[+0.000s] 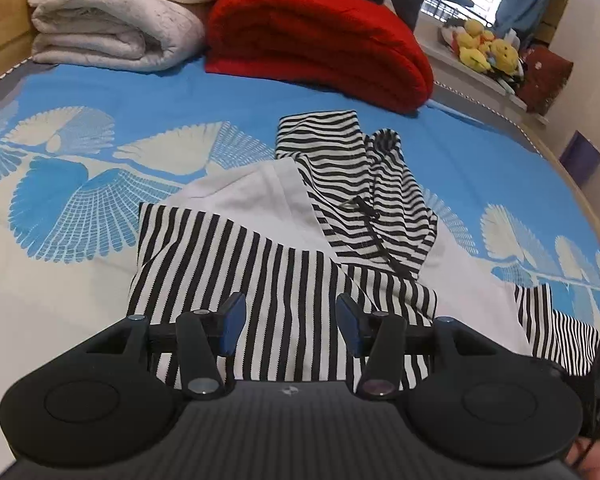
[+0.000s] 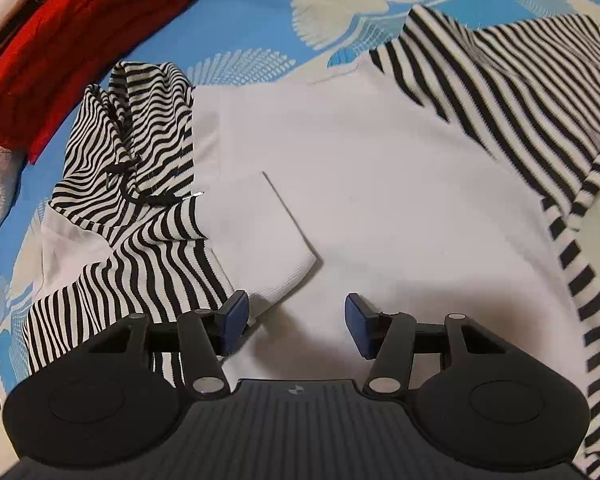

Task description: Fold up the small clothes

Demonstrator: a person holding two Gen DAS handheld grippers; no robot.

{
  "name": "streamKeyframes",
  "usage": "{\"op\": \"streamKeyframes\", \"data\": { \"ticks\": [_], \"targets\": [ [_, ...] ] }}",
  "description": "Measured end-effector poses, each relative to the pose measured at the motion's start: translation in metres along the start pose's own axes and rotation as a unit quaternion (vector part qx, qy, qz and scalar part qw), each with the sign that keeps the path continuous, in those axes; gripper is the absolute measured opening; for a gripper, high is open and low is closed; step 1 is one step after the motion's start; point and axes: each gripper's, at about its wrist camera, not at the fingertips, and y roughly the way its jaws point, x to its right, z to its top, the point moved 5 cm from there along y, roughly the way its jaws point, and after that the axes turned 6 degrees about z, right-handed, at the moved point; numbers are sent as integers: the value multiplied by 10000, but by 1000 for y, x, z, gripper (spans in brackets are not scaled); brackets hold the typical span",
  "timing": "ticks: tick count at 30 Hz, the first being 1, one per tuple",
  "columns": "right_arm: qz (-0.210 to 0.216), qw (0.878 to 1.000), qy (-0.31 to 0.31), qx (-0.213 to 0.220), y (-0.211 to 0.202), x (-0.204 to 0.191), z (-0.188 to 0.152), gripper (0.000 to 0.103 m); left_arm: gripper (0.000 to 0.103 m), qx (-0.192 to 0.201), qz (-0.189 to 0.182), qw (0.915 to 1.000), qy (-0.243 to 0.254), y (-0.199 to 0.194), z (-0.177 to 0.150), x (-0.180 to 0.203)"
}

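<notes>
No readable text, numbers or brand names in either view. Only mark: a small round emblem, no letters legible, on the near ribbed black housing of the left gripper [image 1: 289,322] and likewise on the right gripper [image 2: 296,320]. Nothing printed shows on the striped black-and-white hooded garment [image 2: 340,168].

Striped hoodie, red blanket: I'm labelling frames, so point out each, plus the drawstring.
Striped hoodie [image 2: 380,152]: right wrist view, white body panel.
Red blanket [image 1: 316,40]: left wrist view, top of the folded stack.
Drawstring [image 2: 140,196]: right wrist view, black cord on the hood.
</notes>
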Motion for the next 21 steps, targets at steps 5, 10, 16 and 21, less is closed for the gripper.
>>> {"op": "streamKeyframes", "data": {
  "ticks": [5,10,16,21],
  "targets": [
    [-75,9998,-93,126,1,2,4,25,55,-45,-86,9999,-26,-1,0,-3],
    [180,9991,-158,348,-5,-2,6,0,55,-15,-49,10000,-83,-4,2,-12],
    [421,9931,-617,906,-31,-23,12,0,55,-21,-14,9999,-152,-2,5,-19],
    [-78,9988,-168,448,-13,-2,11,47,55,-43,8,9998,-182,0,6,-23]
  ]
}}
